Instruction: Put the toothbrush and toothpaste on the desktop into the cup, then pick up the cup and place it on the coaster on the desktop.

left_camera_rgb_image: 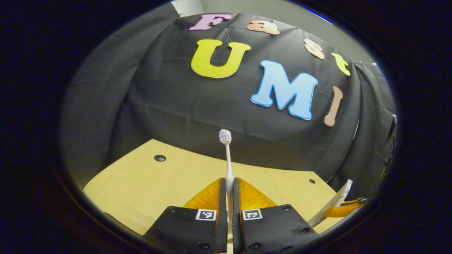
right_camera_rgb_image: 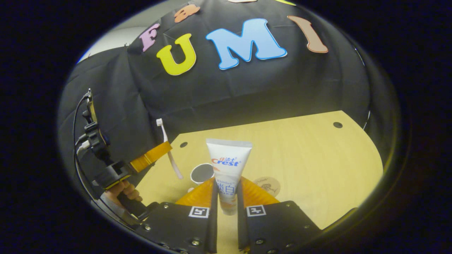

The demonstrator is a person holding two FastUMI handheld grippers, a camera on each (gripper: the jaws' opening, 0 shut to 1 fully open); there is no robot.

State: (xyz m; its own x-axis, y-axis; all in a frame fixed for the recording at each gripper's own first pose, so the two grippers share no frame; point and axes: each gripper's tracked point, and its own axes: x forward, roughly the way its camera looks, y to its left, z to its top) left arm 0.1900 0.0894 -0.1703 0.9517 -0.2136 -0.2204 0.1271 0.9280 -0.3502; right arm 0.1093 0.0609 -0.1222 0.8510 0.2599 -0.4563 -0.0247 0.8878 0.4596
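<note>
In the left gripper view my left gripper (left_camera_rgb_image: 229, 187) is shut on a white toothbrush (left_camera_rgb_image: 227, 155), which stands upright with its bristle head at the top. In the right gripper view my right gripper (right_camera_rgb_image: 227, 187) is shut on a white toothpaste tube (right_camera_rgb_image: 229, 165), held upright above the desk. Just left of the tube, the cup (right_camera_rgb_image: 202, 173) stands on the wooden desktop (right_camera_rgb_image: 300, 151) with its dark mouth showing. The round brown coaster (right_camera_rgb_image: 267, 185) lies to the right of the tube. The left gripper (right_camera_rgb_image: 155, 155) with the toothbrush (right_camera_rgb_image: 168, 148) hangs left of the cup.
A hand (right_camera_rgb_image: 123, 192) holds the left gripper's handle at the lower left. The toothpaste tube (left_camera_rgb_image: 333, 203) and the right gripper's fingers (left_camera_rgb_image: 344, 210) show at the far right of the left gripper view. Small dark holes (left_camera_rgb_image: 160, 158) mark the desktop (left_camera_rgb_image: 148, 183). Black cloth walls the booth behind.
</note>
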